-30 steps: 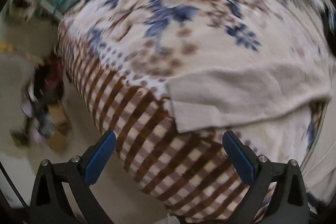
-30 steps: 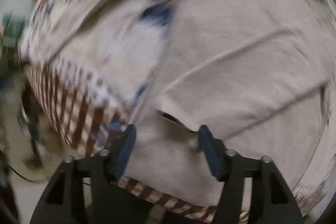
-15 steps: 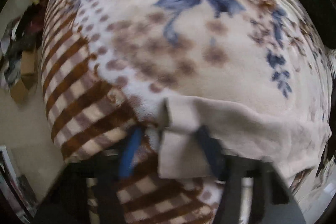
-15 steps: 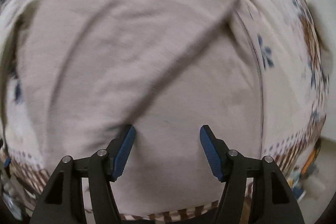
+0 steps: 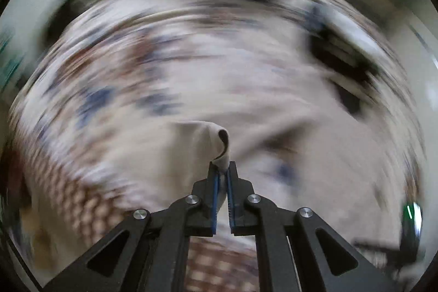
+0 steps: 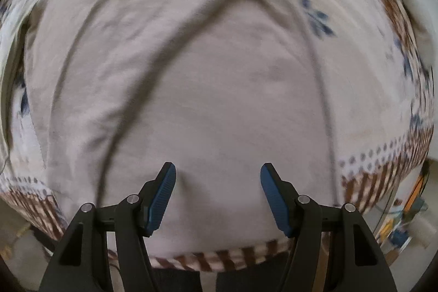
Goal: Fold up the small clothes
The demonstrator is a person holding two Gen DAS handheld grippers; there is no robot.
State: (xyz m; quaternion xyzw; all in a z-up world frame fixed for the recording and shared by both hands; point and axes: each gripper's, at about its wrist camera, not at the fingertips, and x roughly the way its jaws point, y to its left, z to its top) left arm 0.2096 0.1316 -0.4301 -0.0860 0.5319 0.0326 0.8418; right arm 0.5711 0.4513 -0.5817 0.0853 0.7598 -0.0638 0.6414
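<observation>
Left wrist view: left tool pinched tight on corner of beige garment, cloth bunched above tips, rest trailing toward right over patterned blanket; heavy blur. Right wrist view: right tool spread wide, gripping nothing, poised above garment lying flat, long crease running diagonally away from tips. Left nearer held corner; probable fold direction across toward right tool

The left gripper is clamped tight, its blue pads pressed nearly together on a pinch of cloth that stands up from between the tips. The right gripper is spread wide, its pads well apart and gripping nothing, pointing downward.
</observation>
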